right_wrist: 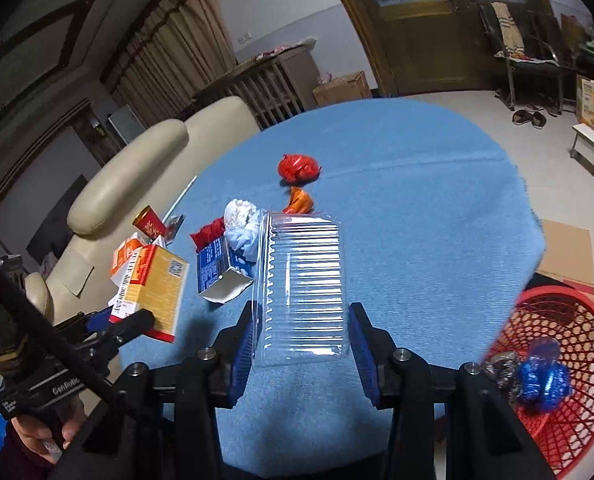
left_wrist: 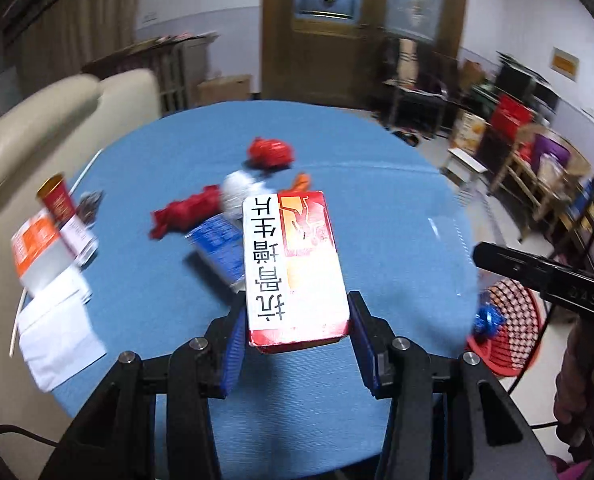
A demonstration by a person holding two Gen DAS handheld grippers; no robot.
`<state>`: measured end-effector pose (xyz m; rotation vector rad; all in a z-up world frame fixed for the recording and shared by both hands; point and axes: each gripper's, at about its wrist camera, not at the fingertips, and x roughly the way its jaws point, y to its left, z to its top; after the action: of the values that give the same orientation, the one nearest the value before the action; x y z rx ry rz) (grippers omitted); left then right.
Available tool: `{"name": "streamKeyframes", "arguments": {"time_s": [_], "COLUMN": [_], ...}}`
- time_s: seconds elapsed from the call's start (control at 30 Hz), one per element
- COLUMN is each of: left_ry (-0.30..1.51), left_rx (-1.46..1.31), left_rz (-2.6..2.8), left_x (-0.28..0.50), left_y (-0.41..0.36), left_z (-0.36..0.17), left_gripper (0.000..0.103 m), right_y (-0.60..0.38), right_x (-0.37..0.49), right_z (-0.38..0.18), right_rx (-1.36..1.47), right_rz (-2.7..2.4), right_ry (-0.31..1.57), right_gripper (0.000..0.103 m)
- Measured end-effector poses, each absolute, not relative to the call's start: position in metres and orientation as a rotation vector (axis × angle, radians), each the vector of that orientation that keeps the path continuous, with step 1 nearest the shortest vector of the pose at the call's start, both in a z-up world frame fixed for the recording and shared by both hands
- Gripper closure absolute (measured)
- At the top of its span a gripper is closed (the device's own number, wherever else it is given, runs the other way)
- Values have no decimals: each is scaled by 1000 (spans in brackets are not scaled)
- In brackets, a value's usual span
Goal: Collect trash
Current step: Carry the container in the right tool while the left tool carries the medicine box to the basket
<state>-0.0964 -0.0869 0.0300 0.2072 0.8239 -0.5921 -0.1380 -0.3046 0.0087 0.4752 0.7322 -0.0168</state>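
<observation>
We hold a two-finger tool in each hand above the round table with its blue cloth (left_wrist: 377,208). Our left gripper (left_wrist: 295,332) has its blue pads pressed on either side of a red and white medicine box (left_wrist: 297,264), which sticks out forward along the fingers and hangs clear of the cloth; in the right wrist view the same box (right_wrist: 153,288) shows its yellow side at the left edge of the table. Our right gripper (right_wrist: 303,340) is closed partway on a clear ribbed plastic tray (right_wrist: 303,280), gripped by its long sides and lifted over the cloth. On the table beyond lie more scraps: a crumpled red plastic bag (right_wrist: 299,168) towards the far side, an orange wrapper (right_wrist: 299,202) just in front of it, a ball of white tissue (right_wrist: 239,216) touching a red rag (right_wrist: 209,234), and an opened blue carton (right_wrist: 221,272) near the tray. Further left stand a small red cup (right_wrist: 149,222) and an orange and white box (left_wrist: 33,248), with white paper sheets (left_wrist: 57,332) beside them. Down on the floor at the right sits a red mesh basket (right_wrist: 569,336), and inside it we see a blue crumpled wrapper (right_wrist: 543,380) touching a silvery one (right_wrist: 501,368).
</observation>
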Motion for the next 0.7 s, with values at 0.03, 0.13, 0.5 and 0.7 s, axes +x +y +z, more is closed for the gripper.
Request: {"name": "streamKeyframes", "arguments": {"time_s": [0.03, 0.13, 0.5, 0.7], "left_ry": [822, 810, 752, 741], "left_rx": [217, 247, 363, 413], "left_rz": [-600, -621, -659, -698], "left_x": [-98, -103, -126, -141], "left_y": [-92, -108, -159, -184], "left_z": [32, 37, 54, 55], "left_gripper": [54, 54, 54, 54], "right_y": [-307, -316, -360, -382], "right_x": [-143, -156, -205, -230], "right_z": [10, 13, 18, 17], "right_rx": [473, 474, 527, 560], "right_rz": [-26, -50, -143, -197], "right_ry": [726, 711, 666, 651], "right_gripper": [56, 56, 56, 56]}}
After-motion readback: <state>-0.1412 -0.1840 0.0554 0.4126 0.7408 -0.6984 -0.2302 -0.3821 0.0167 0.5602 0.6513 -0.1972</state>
